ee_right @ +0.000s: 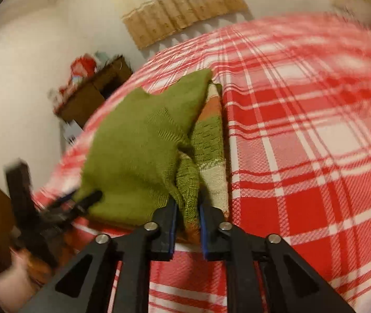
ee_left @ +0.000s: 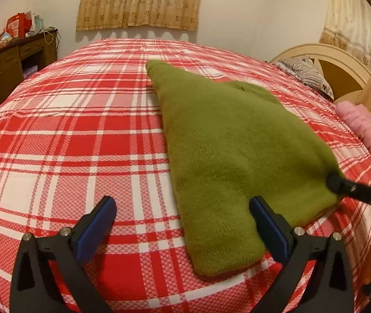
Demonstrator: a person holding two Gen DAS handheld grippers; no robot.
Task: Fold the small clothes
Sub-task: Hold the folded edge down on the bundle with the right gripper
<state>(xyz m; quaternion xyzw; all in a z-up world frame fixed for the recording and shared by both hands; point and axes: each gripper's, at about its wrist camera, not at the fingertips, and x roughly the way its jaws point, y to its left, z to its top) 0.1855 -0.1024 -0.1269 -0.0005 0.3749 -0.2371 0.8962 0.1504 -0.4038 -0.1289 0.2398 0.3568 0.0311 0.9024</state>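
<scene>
Folding underway. Left wrist view: left gripper gapes wide, holding nothing; green knit sweater lies on the plaid bed toward 1 o'clock. Right wrist view: right gripper pinches the sweater's near hem at 12 o'clock. Soft, light, floppy knit; best held at corners.

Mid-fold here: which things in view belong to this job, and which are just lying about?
In the job:
green knit garment
right gripper, shut on its edge
left gripper, open
plaid bedspread, the folding surface

Lying about:
pink cloth
striped pillow
cluttered desk
curtains
</scene>
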